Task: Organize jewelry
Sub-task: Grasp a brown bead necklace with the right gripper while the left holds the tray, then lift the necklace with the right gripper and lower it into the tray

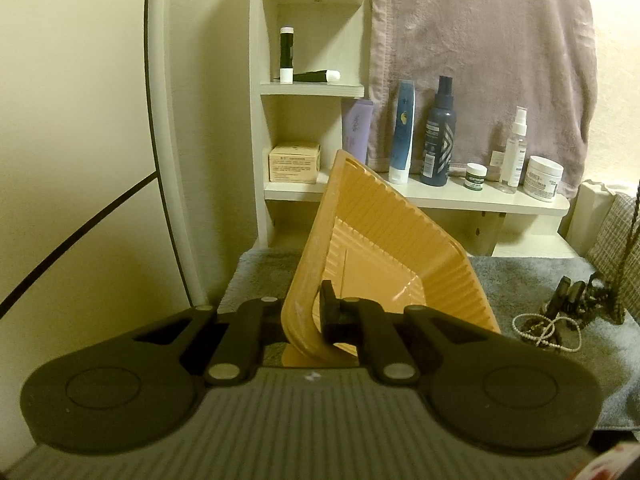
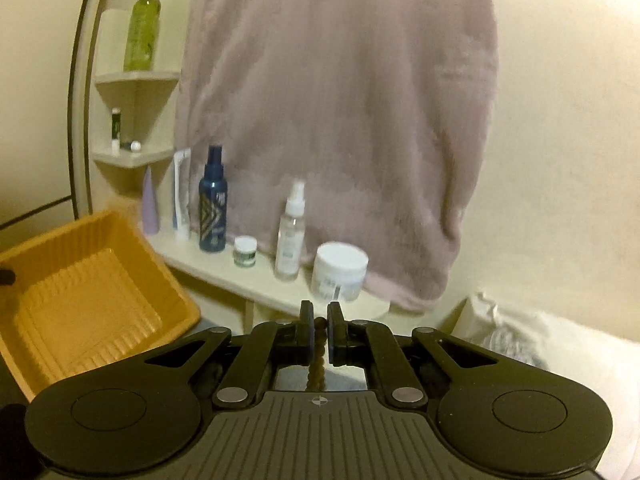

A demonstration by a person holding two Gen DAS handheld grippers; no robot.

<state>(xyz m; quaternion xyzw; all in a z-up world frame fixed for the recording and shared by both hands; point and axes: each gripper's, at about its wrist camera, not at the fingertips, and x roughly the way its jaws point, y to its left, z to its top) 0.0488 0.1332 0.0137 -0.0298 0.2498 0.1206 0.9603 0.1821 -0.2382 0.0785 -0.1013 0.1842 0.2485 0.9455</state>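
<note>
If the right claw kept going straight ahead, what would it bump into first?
Probably the big white round cream jar on the pale wooden shelf, which sits just beyond the right claw. The claw is clamped on a brown beaded strand. Depth is hard to judge here.

Beaded strand (image 2: pixel 318 356) drops hidden below right tongs (image 2: pixel 319 334).
</note>
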